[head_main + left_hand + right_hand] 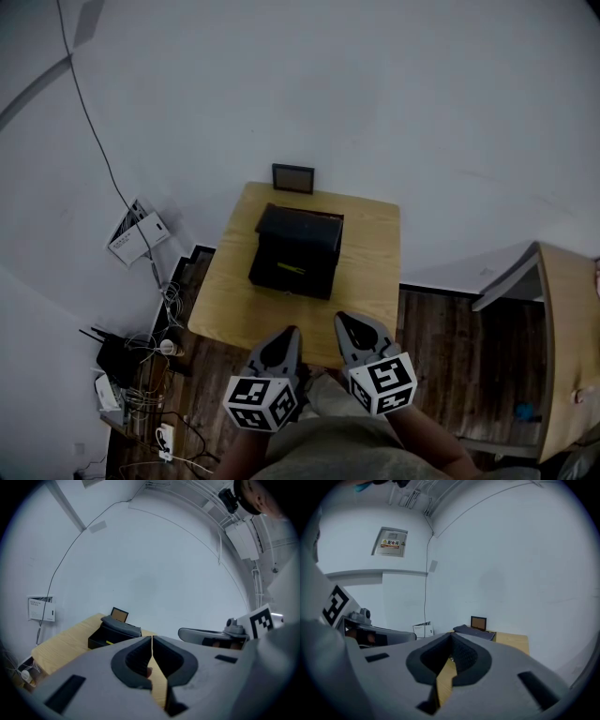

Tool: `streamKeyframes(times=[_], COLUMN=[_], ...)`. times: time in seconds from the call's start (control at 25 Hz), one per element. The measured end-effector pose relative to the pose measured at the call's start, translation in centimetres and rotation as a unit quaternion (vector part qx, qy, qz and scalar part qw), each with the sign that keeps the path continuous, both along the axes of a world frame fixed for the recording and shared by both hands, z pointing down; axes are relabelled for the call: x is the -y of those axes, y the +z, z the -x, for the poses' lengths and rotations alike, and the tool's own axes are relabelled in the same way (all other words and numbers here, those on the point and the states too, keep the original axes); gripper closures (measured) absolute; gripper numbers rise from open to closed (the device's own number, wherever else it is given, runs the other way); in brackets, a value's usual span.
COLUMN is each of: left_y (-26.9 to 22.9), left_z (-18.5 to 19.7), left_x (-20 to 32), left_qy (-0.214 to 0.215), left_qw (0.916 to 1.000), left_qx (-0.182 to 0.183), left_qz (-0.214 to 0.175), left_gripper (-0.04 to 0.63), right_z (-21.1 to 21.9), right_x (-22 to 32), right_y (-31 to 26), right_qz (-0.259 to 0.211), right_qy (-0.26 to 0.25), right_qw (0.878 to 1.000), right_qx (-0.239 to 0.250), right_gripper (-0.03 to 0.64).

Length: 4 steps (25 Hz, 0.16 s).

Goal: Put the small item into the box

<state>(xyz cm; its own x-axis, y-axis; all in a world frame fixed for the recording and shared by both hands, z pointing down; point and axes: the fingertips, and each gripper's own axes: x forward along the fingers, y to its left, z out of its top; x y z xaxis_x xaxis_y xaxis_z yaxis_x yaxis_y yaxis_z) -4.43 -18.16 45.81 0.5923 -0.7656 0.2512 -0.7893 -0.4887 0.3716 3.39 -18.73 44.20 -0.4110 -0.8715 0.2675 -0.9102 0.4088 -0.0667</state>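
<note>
Box (296, 251) open on table (367, 272); L gripper (290, 333) & R gripper (343, 321) closed, empty.

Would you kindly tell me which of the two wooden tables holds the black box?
The table straight ahead holds the black box; the table at the right edge shows none.

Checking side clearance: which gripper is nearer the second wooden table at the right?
Right. The right gripper is left of the second table; the left gripper farther left.
</note>
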Motion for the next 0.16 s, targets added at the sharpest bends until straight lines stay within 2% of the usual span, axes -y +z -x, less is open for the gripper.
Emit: streamKeyframes(times=[0.16], left_y=[0.00], left_z=[-0.10], left_x=[-0.29], left_qy=[0.000], left_qw=[1.0000], left_qx=[0.000], left_qz=[-0.001], left_gripper=[0.588], right_z=[-0.12], right_x=[-0.26], right_y=[-0.21], right_qz=[-0.005], right_qy=[0.001], right_qw=[1.000], right_qx=[0.001], right_gripper=[0.617])
